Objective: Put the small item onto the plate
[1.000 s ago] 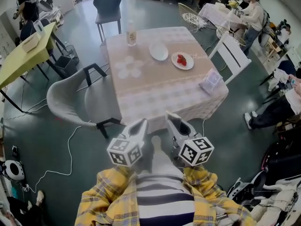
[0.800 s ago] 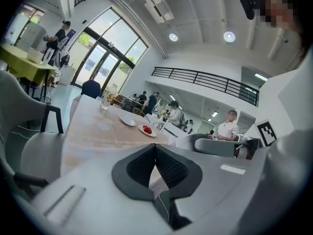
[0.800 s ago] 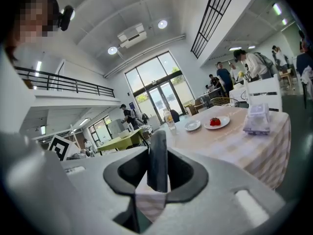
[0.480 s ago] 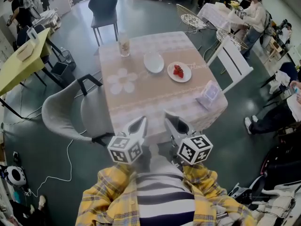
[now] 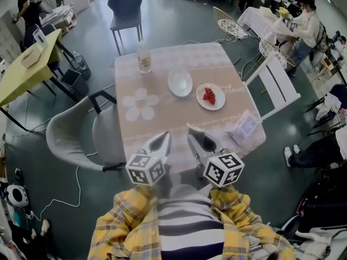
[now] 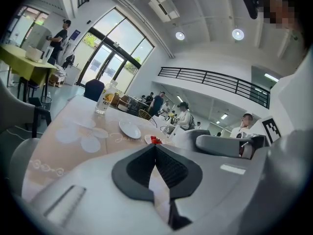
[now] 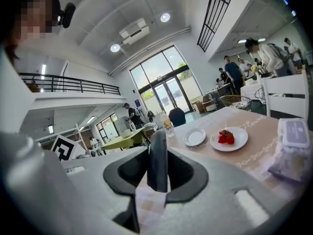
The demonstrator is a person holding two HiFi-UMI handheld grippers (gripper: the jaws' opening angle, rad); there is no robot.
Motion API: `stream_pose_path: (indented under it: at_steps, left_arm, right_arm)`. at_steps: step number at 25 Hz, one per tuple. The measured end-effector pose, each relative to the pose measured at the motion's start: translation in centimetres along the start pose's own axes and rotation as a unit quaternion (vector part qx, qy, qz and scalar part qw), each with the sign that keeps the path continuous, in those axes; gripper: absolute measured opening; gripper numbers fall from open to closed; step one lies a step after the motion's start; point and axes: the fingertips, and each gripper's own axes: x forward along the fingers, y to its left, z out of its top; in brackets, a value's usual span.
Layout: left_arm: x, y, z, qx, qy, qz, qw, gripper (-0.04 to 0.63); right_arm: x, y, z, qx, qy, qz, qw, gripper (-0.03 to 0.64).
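Strawberries (image 5: 209, 95) lay on the right plate (image 5: 201, 102), far across the surface (image 5: 162, 118) and nearer the right tool (image 5: 191, 130) than the left tool (image 5: 164, 138), the empty plate (image 5: 180, 82) just left of them; both tools hung pressed together, holding nothing.

table's (image 5: 174, 119) near half lies bare; bottle (image 5: 143, 57), empty plate (image 5: 180, 82) and strawberry plate (image 5: 219, 102) stand beyond.
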Motion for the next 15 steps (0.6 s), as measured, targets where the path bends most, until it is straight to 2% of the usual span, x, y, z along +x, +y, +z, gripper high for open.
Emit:
stream_pose_path:
  at_steps: [15]
  left_arm:
    - [8.2,3.7,3.7,-0.005,-0.006,0.032,0.9995,-0.012]
  right_arm:
    - [8.3,-6.1,3.2,-0.013,0.031,0.026,0.999,0.103]
